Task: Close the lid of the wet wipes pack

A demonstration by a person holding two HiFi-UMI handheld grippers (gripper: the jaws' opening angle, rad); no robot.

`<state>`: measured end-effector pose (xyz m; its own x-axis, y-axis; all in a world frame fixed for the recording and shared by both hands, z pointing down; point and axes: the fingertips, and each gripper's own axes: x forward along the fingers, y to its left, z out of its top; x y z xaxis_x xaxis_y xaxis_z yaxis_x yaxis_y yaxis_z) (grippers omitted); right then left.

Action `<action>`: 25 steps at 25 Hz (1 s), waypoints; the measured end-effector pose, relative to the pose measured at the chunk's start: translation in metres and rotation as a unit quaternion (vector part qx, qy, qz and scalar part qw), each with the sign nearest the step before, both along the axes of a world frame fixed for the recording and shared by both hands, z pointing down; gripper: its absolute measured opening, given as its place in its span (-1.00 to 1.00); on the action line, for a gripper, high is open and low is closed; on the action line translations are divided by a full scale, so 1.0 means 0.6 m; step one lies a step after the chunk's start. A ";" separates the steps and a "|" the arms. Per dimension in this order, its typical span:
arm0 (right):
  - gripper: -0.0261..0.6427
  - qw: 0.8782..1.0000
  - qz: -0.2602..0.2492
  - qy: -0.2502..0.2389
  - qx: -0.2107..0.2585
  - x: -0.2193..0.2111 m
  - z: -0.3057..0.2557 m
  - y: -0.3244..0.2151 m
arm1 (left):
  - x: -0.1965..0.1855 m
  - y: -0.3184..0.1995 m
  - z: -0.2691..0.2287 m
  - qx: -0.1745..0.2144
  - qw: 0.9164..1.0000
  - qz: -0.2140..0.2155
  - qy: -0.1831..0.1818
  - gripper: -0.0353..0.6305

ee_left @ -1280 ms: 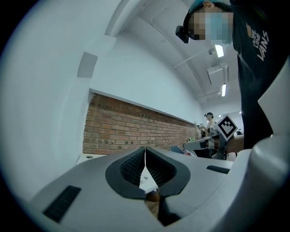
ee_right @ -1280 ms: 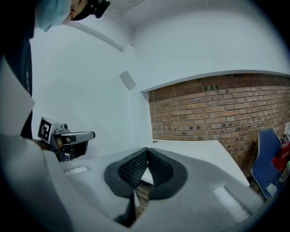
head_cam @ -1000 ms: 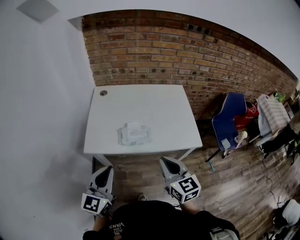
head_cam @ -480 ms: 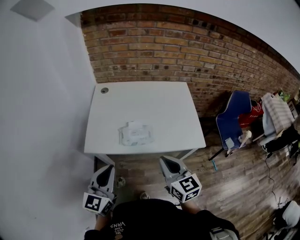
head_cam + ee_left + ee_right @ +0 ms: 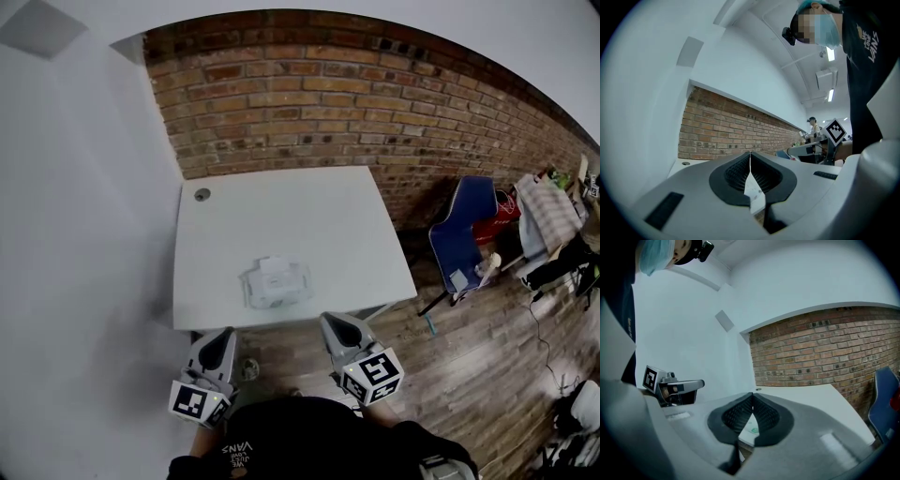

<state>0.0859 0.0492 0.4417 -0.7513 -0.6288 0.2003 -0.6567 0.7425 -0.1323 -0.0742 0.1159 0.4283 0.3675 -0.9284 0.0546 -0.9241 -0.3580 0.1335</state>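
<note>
Both grippers were clenched and empty. The left gripper at lower left of the head view and the right gripper at lower centre had jaws tip to tip w/ nothing between them. Both hung short of the near edge of the white table. The wet wipes pack lay flat on the table's near half, left of centre and well apart from both.

Risks as I judged them:
- The pack looked light and loose on a smooth top. Pressing the lid w/ one closed tip could skid it toward the brick wall unless the other gripper pinned it.
- A press off the lid's free edge prob wouldn't latch it, so it could spring back up.

Hard to read:
- The lid itself. A pale flap sat on the pack's upper side in the head view, too small to tell how far it stood open.
- In the right gripper view only a sliver of the pack showed under the shut jaws, the rest blocked by the gripper body.
- In the left gripper view I couldn't tell whether the pale patch below the jaws was pack or table.
</note>
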 end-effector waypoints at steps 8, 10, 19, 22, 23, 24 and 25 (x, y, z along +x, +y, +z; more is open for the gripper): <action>-0.93 0.999 0.035 0.000 0.007 -0.058 -0.006 -0.063 | -0.068 -0.078 0.008 0.005 0.999 0.036 -0.001 -0.88; -0.93 0.999 0.047 0.000 0.007 -0.070 -0.006 -0.074 | -0.087 -0.098 0.013 0.013 0.999 0.048 -0.010 -0.88; -0.93 0.994 0.107 0.008 0.003 -0.116 0.002 -0.121 | -0.139 -0.184 0.030 0.019 0.993 0.114 -0.012 -0.88; -0.93 0.992 0.127 0.009 0.000 -0.128 0.007 -0.130 | -0.152 -0.204 0.041 0.016 0.990 0.138 -0.013 -0.88; -0.93 0.991 0.133 0.010 -0.001 -0.130 0.008 -0.133 | -0.155 -0.210 0.042 0.015 0.989 0.144 -0.014 -0.88; -0.93 0.990 0.140 0.010 -0.002 -0.132 0.009 -0.136 | -0.158 -0.217 0.042 0.012 0.989 0.148 -0.013 -0.88; -0.93 0.989 0.146 0.010 -0.003 -0.134 0.010 -0.139 | -0.160 -0.224 0.041 0.010 0.988 0.152 -0.011 -0.88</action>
